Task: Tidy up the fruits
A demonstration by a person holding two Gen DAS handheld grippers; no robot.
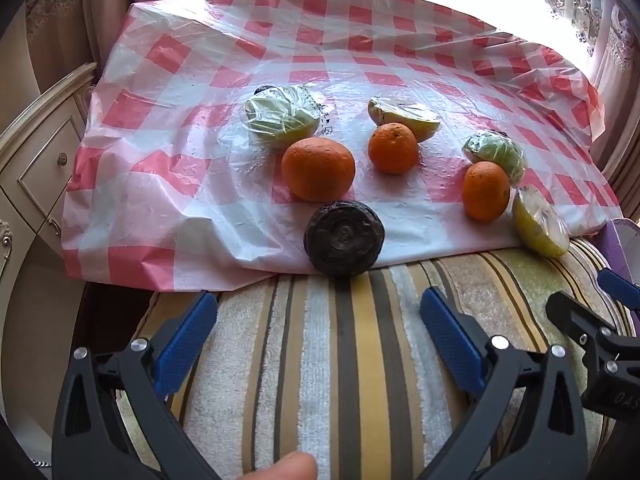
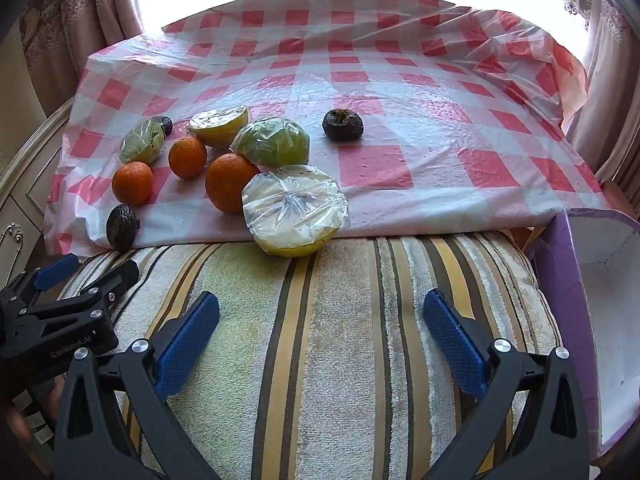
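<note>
I find both claws, left claw [image 1: 318, 332] and right claw [image 2: 320, 334], spread wide and empty; oranges [image 1: 318, 169] sit mid-frame on the checkered sheet [image 1: 168, 92].

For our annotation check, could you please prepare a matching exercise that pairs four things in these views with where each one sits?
Things:
1. purple box
2. lone dark fruit
3. wrapped yellow half
4. left gripper

Places:
A. alone on the checked sheet, away from the cluster
B. at the sheet's near edge, touching an orange
C. open above the striped towel
D. at the far right beside the towel

Pairs: 1-D, 2-A, 3-B, 4-C
</note>
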